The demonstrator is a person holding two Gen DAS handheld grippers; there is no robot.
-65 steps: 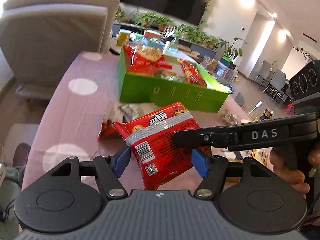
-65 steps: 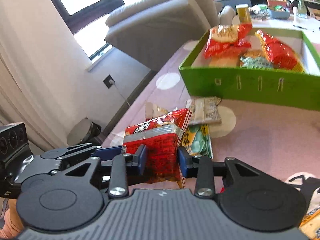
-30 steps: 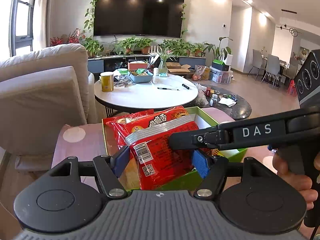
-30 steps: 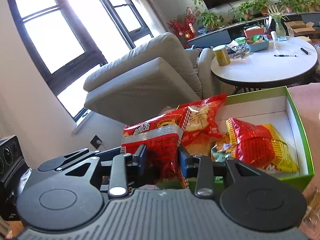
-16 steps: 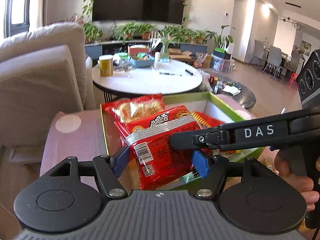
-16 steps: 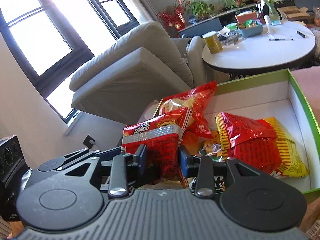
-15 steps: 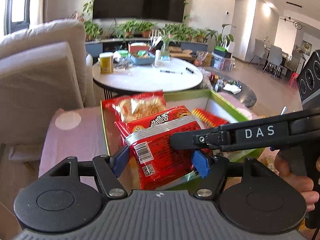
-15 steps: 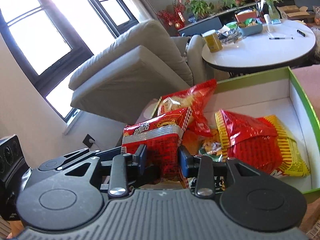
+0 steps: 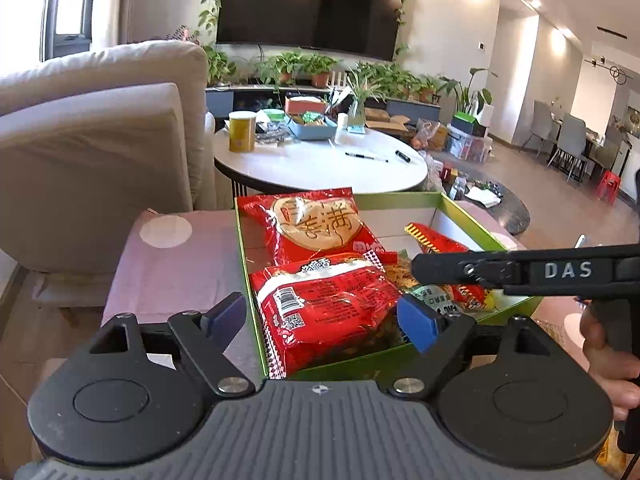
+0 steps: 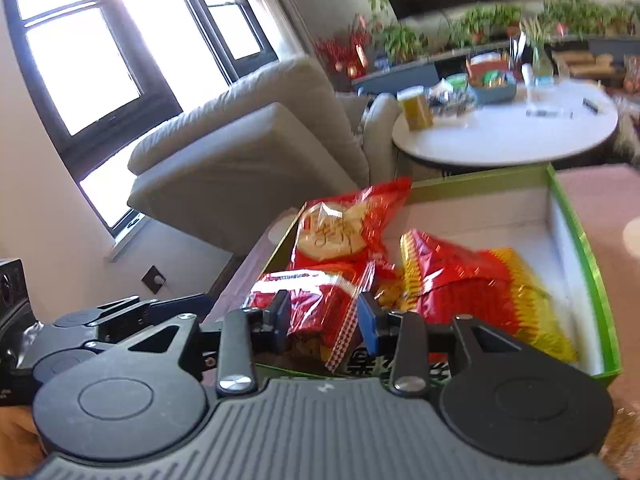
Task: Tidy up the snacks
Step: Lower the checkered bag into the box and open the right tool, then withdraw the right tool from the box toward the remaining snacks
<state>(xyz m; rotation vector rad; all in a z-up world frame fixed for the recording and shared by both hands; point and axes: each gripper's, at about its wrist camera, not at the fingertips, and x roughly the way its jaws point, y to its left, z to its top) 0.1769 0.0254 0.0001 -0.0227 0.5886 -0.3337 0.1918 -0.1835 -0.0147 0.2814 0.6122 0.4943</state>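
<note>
Left wrist view: your left claw (image 9: 320,320) stands spread wide, its blue pads (image 9: 416,326) clear of the red packet (image 9: 326,306) on either side, so nothing is gripped there. The packet lies in the near corner of the green box (image 9: 468,212), propped partly against the near wall with its barcode up, and appears to rest on its own. Your right claw (image 9: 418,266) reaches in from the right across the box, its tip over the packet's far edge.

Right wrist view: that right claw (image 10: 322,318) has its pads on either side of the packet's (image 10: 320,304) crinkled end. The frame is blurred, and whether the pads pinch the film or have just let go cannot be told.

Behind the packet a cracker bag (image 9: 316,224) leans on the box's left wall, and a red-and-yellow bag (image 10: 480,280) lies toward the middle; the right side of the box floor is bare white. The box sits on a pink spotted cloth (image 9: 176,264); beyond are a sofa (image 9: 92,140) and a round white table (image 9: 320,160).

By the look of it, the packet is stowed and this placement is nearly finished. Lifting both claws straight up should avoid dragging the film out over the wall.
</note>
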